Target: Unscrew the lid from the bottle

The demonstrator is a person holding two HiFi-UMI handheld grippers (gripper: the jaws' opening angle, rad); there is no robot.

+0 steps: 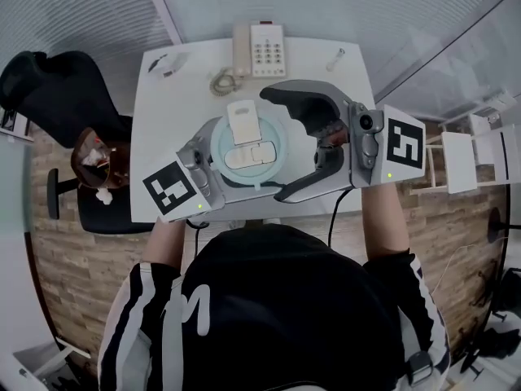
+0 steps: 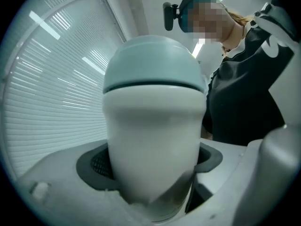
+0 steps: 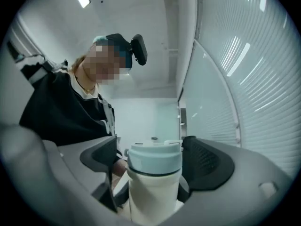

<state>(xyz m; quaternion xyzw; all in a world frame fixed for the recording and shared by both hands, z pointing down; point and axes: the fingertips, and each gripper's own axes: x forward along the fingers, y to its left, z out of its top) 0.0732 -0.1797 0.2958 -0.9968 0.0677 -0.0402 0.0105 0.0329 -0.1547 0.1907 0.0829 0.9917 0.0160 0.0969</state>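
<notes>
Between the fingers [image 2: 96, 166] of the left gripper [image 1: 213, 163]: one bottle [image 2: 153, 140], white body, clamped low on its sides, with a dark grey pad pressed against each flank. The bottle is held upright in the air above the table [image 1: 163, 137], not standing on it.

Lid [image 2: 153, 62]: pale blue and domed, seated on the bottle, with a dark seam where it meets the body. In the head view its top carries a white flip tab [image 1: 244, 122].

Right gripper [image 1: 281, 145]: fingers [image 3: 207, 166] spread wide, one on either side of the lid. In the right gripper view a gap shows on both sides, so no pad touches the lid. Nothing is gripped.

Grip sides: the left gripper comes to the bottle from the person's left, the right gripper from the person's right. Each carries its marker cube on its outer end.

Table: white, in front of the person. At its far edge sit a white push-button telephone [image 1: 260, 50] and its coiled cord [image 1: 221, 80]. A small slim item lies near the far right corner; its kind cannot be told.

Surroundings: a black office chair [image 1: 57, 96] stands left of the table on a wood-pattern floor [image 1: 73, 267]. Slatted blinds [image 2: 56, 79] show behind the bottle in both gripper views. The person [image 1: 285, 300] wears a black top with white-striped sleeves.
</notes>
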